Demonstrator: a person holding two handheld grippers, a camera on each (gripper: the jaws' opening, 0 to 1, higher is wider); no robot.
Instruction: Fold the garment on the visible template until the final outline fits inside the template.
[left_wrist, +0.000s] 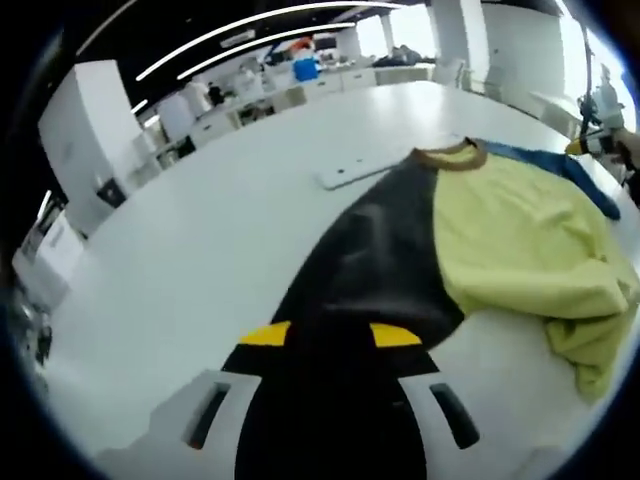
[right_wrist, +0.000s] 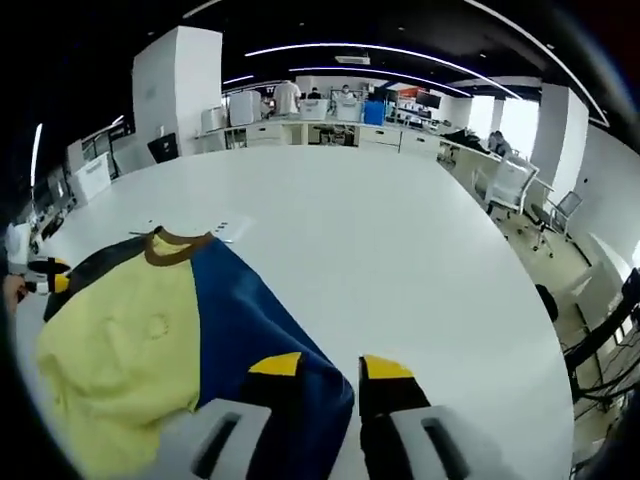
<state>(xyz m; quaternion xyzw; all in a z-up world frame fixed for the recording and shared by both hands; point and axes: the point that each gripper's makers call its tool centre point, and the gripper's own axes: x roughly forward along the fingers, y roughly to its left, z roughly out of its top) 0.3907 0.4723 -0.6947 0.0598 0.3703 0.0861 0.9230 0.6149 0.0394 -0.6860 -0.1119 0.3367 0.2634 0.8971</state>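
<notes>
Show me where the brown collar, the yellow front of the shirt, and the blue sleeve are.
brown collar (right_wrist: 172, 248): right gripper view, on the front curve of the neckband.
yellow front (left_wrist: 510, 225): left gripper view, middle of the yellow panel.
blue sleeve (right_wrist: 262, 330): right gripper view, mid-length of the blue cloth.

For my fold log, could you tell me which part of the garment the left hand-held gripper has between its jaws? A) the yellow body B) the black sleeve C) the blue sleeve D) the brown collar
B: in the left gripper view the left hand-held gripper is closed on the black sleeve, which runs from its yellow tips up toward the brown collar.
</notes>
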